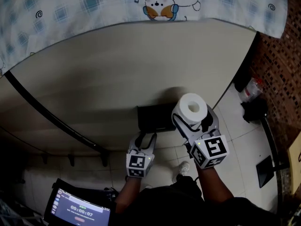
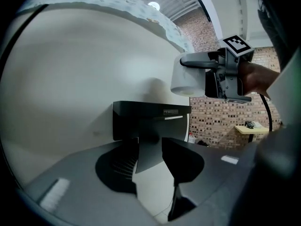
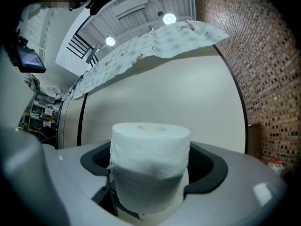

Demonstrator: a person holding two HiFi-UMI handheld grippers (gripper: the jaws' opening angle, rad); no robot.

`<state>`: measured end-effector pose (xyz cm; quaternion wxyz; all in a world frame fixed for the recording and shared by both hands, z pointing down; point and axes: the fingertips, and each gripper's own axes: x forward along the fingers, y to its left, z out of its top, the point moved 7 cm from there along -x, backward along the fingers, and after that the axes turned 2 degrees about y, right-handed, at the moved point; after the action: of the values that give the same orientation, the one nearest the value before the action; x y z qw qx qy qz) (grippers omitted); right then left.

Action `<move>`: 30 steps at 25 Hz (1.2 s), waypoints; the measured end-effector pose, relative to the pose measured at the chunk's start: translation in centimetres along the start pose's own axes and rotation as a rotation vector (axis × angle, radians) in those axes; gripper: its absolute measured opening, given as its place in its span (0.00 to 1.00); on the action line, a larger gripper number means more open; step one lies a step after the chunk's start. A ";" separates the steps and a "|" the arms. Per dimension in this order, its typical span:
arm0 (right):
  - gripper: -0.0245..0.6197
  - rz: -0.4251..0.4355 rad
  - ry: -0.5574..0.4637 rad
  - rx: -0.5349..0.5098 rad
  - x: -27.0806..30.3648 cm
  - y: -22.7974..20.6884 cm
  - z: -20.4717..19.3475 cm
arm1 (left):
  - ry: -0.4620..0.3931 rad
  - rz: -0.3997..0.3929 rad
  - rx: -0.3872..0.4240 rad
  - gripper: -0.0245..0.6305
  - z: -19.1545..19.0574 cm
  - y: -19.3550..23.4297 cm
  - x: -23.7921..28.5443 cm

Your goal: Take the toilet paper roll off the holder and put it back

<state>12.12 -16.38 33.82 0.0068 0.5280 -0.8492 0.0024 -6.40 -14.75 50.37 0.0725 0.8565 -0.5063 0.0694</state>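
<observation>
Roll (image 1: 193, 108) stands clamped in the right gripper (image 1: 193, 118), right of centre in the head view. It is off the holder (image 1: 154, 117), the black bracket on the cream wall (image 1: 117, 65) just to its left. Its long axis runs upright: the open core end faces up at the head camera. In the right gripper view the roll (image 3: 150, 164) rises like a drum, with the pale jaws pressed against its two sides. The left gripper view shows the roll (image 2: 186, 79) in the upper right of the frame, above and to the right of the holder (image 2: 150, 121) and clear of it.

The left gripper (image 1: 146, 138) sits just below the holder at centre frame, pointing at the wall. Its jaws stand wide apart. A dark strip under the holder shows in the gap, and neither pad presses on it. Patterned cloth (image 1: 94, 1) hangs across the top of the head view.
</observation>
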 end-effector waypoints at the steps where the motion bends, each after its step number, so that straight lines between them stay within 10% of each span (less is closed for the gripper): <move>1: 0.73 -0.003 0.005 0.004 0.0 -0.2 -0.2 | 0.000 0.000 -0.004 0.31 0.0 -0.1 0.0; 30: 0.73 -0.083 -0.001 0.032 -3.5 -2.0 -2.0 | 0.130 -0.192 -0.220 0.25 3.1 -1.0 -2.8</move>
<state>15.51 -14.10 35.73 -0.0017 0.5627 -0.8265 0.0154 -6.74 -12.46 46.74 0.2045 0.8817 -0.4206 0.0615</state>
